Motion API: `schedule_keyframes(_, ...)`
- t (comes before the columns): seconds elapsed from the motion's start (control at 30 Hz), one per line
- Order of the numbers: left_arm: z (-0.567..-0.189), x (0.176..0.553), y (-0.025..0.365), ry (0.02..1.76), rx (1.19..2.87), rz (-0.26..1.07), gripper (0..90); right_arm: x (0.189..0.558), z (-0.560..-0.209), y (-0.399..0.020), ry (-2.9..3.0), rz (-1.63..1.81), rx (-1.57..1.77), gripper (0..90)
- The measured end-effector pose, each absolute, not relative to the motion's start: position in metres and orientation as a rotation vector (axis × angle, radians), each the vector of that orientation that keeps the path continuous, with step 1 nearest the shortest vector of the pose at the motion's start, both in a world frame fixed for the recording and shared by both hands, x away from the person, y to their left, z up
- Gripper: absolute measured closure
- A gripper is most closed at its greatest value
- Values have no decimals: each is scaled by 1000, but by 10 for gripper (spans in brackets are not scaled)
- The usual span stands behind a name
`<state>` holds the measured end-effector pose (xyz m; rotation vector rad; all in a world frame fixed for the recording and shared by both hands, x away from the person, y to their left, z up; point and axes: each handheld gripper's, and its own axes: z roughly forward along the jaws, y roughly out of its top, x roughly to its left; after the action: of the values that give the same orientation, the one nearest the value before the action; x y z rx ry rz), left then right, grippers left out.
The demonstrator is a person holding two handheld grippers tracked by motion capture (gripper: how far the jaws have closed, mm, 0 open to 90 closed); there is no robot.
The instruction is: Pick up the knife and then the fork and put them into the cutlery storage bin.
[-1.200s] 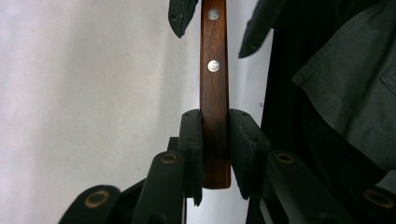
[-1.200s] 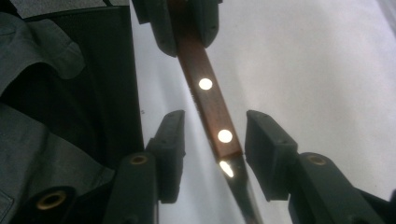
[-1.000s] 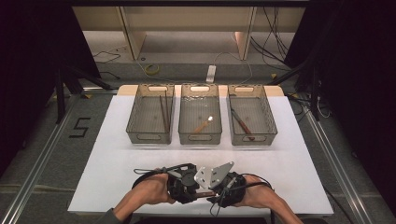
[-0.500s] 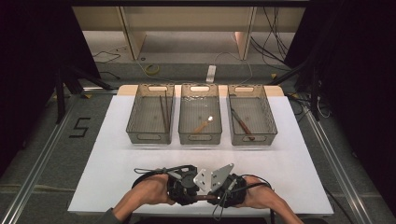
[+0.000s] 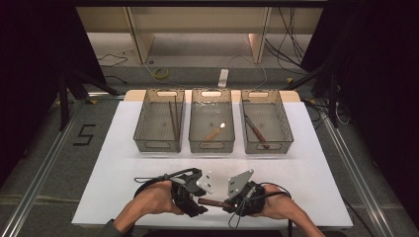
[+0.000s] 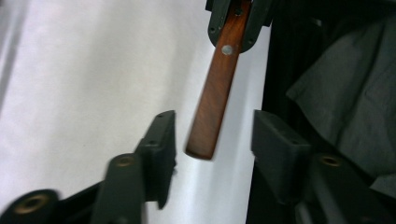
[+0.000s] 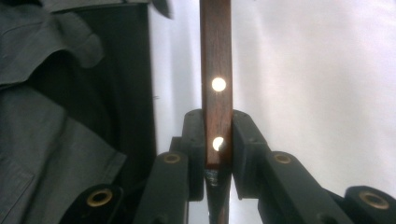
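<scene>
A utensil with a brown wooden handle [image 5: 212, 202] with metal rivets hangs level between my two grippers, just above the white table near its front edge. My right gripper [image 7: 217, 135] is shut on the handle [image 7: 216, 70] at a rivet, its jaws having just closed further. My left gripper [image 6: 212, 133] has just been opening. The handle's free end [image 6: 215, 93] lies between its pads with a gap on each side. From above, the left gripper [image 5: 197, 200] and the right gripper [image 5: 230, 203] face each other, tips nearly meeting.
Three mesh bins stand in a row mid-table. The left bin [image 5: 159, 146] holds dark sticks [image 5: 173, 118], the middle bin [image 5: 211, 147] a wooden-handled utensil [image 5: 216, 132], the right bin [image 5: 269, 147] a brown utensil [image 5: 255, 129]. The table's front edge is right below the hands.
Both hands stay in the same spot at the table's front. The high view shows no clear shift of the handle or the bins.
</scene>
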<state>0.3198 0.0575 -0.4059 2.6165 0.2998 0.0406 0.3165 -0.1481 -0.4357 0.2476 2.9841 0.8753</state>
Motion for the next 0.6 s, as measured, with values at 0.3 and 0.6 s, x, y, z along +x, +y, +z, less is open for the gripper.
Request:
schedule_keyframes(0.3,-405,326,85,526,2418,125,305,336,-426,-171,2874,856,493,779)
schedule_keyframes(0.6,-411,329,100,627,2299,134,230,361,-410,-193,2745,901,720,779)
